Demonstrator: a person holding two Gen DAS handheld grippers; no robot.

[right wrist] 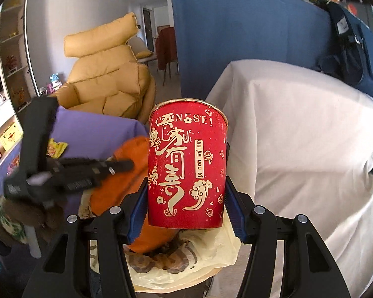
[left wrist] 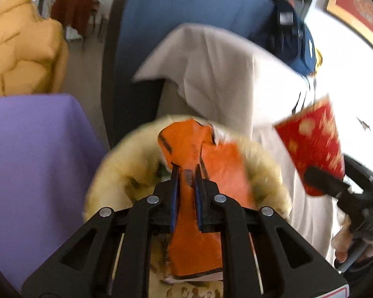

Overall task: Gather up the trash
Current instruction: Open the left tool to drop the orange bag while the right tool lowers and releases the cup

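My left gripper (left wrist: 186,171) is shut on an orange wrapper (left wrist: 194,146) and holds it over the open mouth of a bin lined with a pale yellow bag (left wrist: 112,173). My right gripper (right wrist: 186,183) is shut on a red paper cup (right wrist: 186,164) with gold Chinese lettering, upright above the same bin's yellow bag (right wrist: 211,248). The red cup (left wrist: 313,144) and right gripper (left wrist: 318,173) also show at the right of the left wrist view. The left gripper (right wrist: 126,165) and orange wrapper (right wrist: 121,186) show at the left of the right wrist view.
A purple-covered table (left wrist: 32,161) stands left of the bin, with a small yellow packet (right wrist: 57,146) on it. A white-draped piece of furniture (right wrist: 298,149) stands to the right, a blue partition (right wrist: 236,37) behind, a yellow armchair (right wrist: 107,74) at the back left.
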